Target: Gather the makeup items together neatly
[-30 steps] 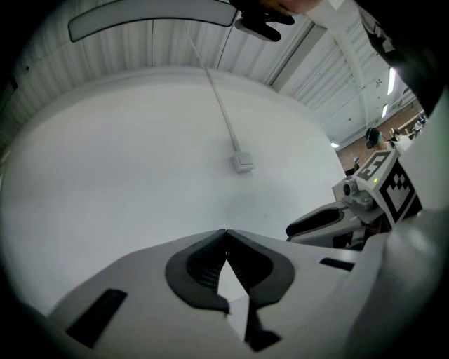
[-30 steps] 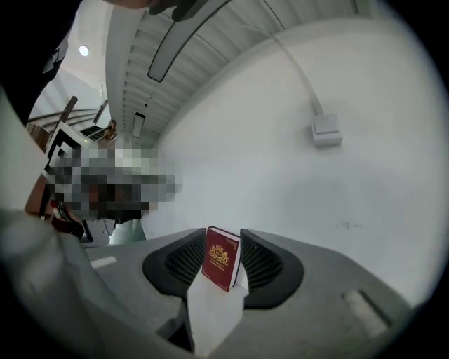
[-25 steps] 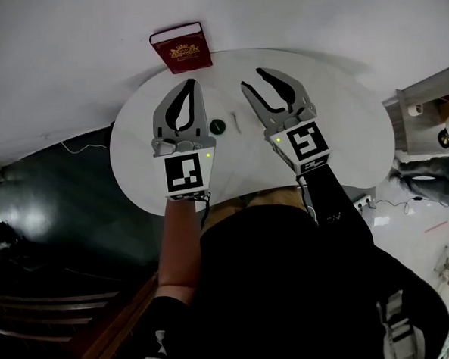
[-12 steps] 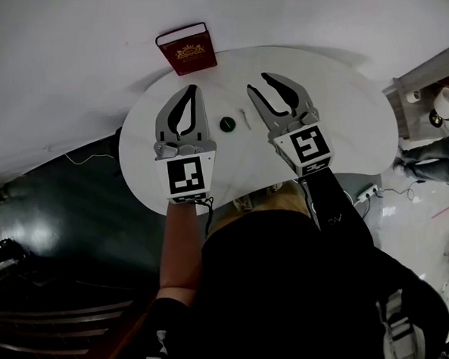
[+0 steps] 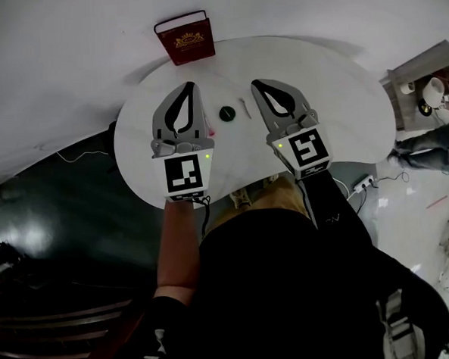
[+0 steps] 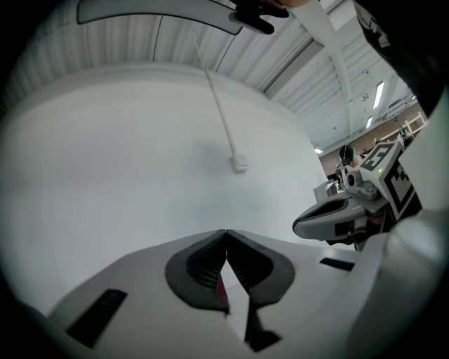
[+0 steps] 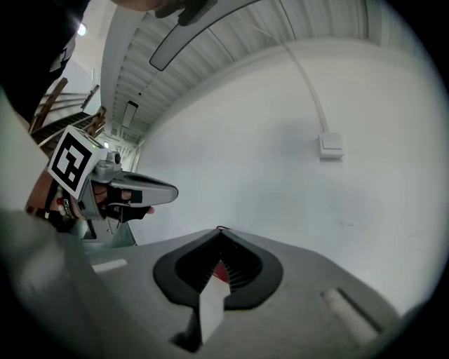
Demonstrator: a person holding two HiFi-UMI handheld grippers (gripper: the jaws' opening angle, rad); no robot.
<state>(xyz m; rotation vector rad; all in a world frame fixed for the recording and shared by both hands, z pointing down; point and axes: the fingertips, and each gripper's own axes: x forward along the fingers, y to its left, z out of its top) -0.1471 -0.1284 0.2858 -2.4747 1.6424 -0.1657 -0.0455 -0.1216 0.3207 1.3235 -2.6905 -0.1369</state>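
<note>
A round white table point(image 5: 334, 107) stands against a white wall. On it lie a small dark green round item point(image 5: 226, 113) and a thin white stick-like item point(image 5: 243, 108), both between my two grippers. A dark red box point(image 5: 186, 38) stands at the table's far edge by the wall. My left gripper point(image 5: 191, 86) point(image 6: 225, 231) hovers left of the green item, shut and empty. On the right, my right gripper point(image 5: 255, 83) point(image 7: 220, 230) has just closed, and its jaws now meet with nothing between them. Each gripper view shows the other gripper and a red sliver of the box.
Dark floor lies left of the table. A power strip point(image 5: 363, 181) sits on the pale floor at the right, near a grey cabinet point(image 5: 422, 68). A wall socket point(image 6: 240, 164) point(image 7: 330, 145) with a cable duct is ahead.
The right gripper's jaws went from wide open to shut, holding nothing. Both grippers shifted a little over the table. The left gripper stayed shut.
</note>
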